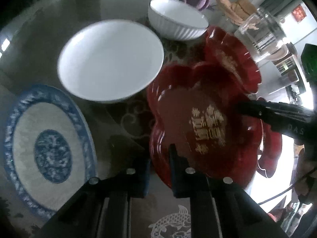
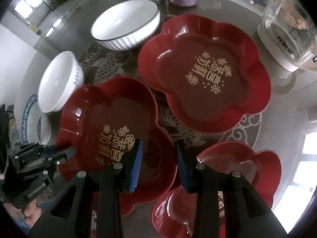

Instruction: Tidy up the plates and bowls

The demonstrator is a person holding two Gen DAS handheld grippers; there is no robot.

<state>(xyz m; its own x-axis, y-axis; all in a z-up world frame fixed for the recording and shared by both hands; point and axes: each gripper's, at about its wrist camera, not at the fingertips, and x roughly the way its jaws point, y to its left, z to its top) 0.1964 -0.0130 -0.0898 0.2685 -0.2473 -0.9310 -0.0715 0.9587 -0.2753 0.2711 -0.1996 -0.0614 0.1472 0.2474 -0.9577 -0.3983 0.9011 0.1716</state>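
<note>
The left gripper [image 1: 159,158] is clenched on the near rim of a red flower-shaped plate [image 1: 198,119], one finger outside the wall and one inside. Seen from the right wrist, it bites the plate's left edge. The right gripper [image 2: 158,146] stands astride the opposite rim of the same plate. Its blue pads [image 2: 137,164] are apart and the plate's wall is in the gap, but the inner pad is clear of it, so this gripper is released rather than pressing.

The plate carries gold characters on its floor and sits between the two grippers, over a dark patterned mat [image 1: 128,117] on the round table [image 2: 287,107]. A second red plate [image 2: 204,73] with the same gold print lies just beyond it, apart from it. A third red plate [image 2: 257,170] lies at the lower right, partly behind the right gripper's finger (more red shows below it, too hidden to tell what it is).

To the left of the held plate stands a white bowl with a blue pattern [image 2: 59,81], and beyond that a white ribbed bowl [image 2: 126,23] with a dark rim. A blue-and-white oval plate [image 1: 51,150] lies flat at the table's left side, near the left gripper. A clear glass vessel [image 2: 287,29] on a white base stands at the far right.
</note>
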